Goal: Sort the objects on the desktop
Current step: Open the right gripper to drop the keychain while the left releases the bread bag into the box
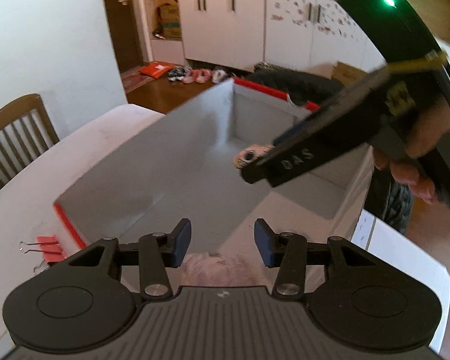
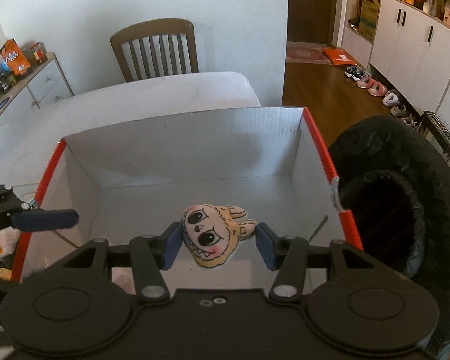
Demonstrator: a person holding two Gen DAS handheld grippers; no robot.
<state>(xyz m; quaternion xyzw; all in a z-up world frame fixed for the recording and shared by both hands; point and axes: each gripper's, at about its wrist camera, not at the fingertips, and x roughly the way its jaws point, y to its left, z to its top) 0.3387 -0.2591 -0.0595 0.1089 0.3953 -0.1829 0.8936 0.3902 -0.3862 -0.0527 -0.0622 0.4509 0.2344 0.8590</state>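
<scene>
A white cardboard box with red rims (image 2: 318, 144) sits on the white table; it also shows in the left wrist view (image 1: 153, 150). My right gripper (image 2: 216, 243) holds a small plush monster face (image 2: 213, 237) between its blue pads, over the inside of the box. The left wrist view shows that gripper (image 1: 255, 168) reaching in from the right with the plush (image 1: 249, 154) at its tip. My left gripper (image 1: 222, 240) is open and empty at the box's near edge, above a pale pink plush (image 1: 222, 270); one of its blue fingers (image 2: 45, 219) shows in the right wrist view.
Red binder clips (image 1: 49, 249) lie on the table (image 1: 21, 210) left of the box. A wooden chair (image 2: 156, 48) stands at the far table edge. A black padded chair (image 2: 405, 186) is right of the box. Small soft items (image 2: 0, 246) lie at the left edge.
</scene>
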